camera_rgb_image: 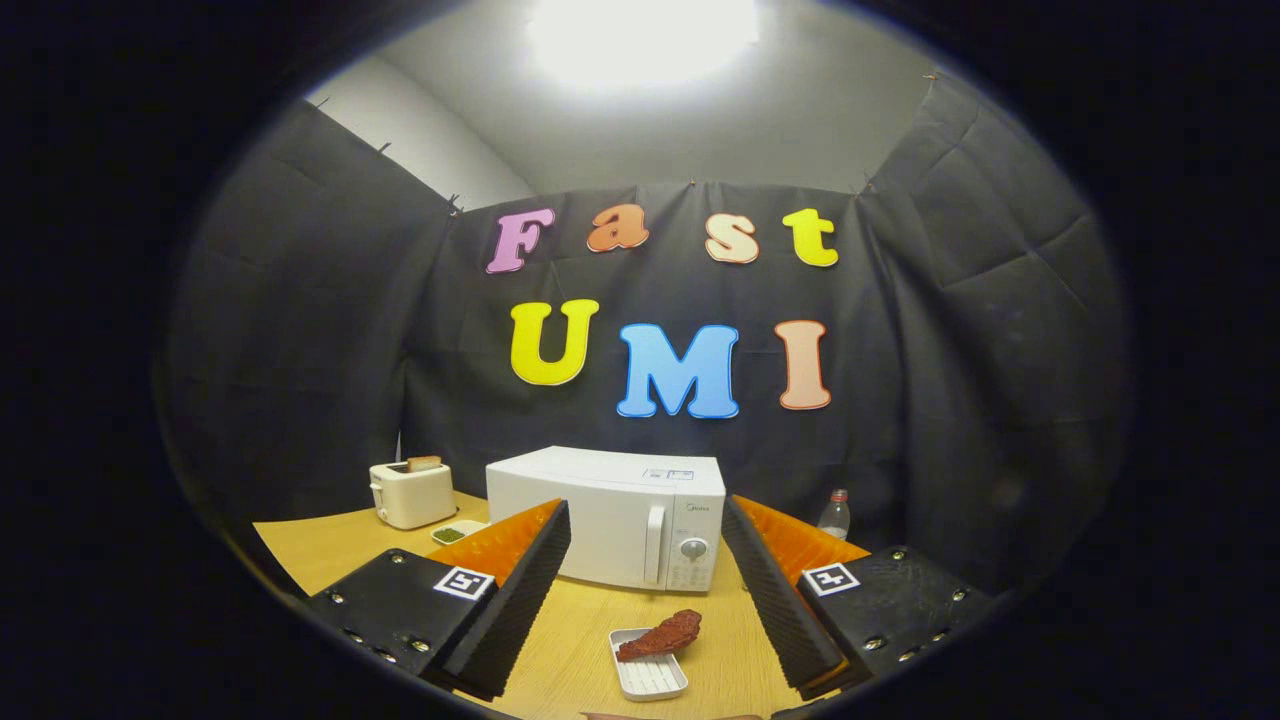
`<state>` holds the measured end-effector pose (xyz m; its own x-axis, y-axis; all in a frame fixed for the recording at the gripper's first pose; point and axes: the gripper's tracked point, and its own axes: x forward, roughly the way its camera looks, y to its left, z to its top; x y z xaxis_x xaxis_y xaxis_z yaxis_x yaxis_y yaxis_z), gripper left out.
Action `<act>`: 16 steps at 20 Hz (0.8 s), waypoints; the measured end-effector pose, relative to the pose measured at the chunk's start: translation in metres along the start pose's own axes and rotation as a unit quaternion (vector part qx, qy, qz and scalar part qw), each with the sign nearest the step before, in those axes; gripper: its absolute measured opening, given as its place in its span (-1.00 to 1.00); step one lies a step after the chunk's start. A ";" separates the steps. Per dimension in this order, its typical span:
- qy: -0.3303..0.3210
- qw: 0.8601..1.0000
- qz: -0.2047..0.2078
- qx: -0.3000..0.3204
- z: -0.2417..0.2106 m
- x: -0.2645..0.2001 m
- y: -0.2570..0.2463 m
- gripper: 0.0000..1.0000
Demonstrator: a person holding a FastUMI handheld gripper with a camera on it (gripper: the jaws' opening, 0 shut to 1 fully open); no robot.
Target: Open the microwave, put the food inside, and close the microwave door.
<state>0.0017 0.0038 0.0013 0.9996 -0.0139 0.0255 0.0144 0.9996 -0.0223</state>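
A white microwave (625, 525) stands on the wooden table (330, 545) beyond my fingers, door shut, with a vertical handle (654, 545) and a round knob (693, 549) on its right side. A reddish-brown piece of food (662, 637) lies on a small white ribbed tray (650, 675) on the table, between my fingers and well short of the microwave. My gripper (645, 545) is open, its two fingers spread wide apart and held above the table with nothing between them.
A white toaster (412, 493) with a slice of bread in it stands left of the microwave. A small dish with green contents (455, 533) lies in front of the toaster. A clear plastic bottle (834, 515) stands right of the microwave. Black cloth walls close the booth.
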 end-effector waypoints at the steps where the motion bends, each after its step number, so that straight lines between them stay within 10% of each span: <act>1: 0.000 1.000 0.000 0.002 0.000 0.001 0.000 0.93; 16: 0.014 1.000 0.006 0.014 -0.030 0.038 0.011 0.93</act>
<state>0.0405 0.0140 -0.0283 1.0000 -0.0016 -0.0034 0.0016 1.0000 0.0065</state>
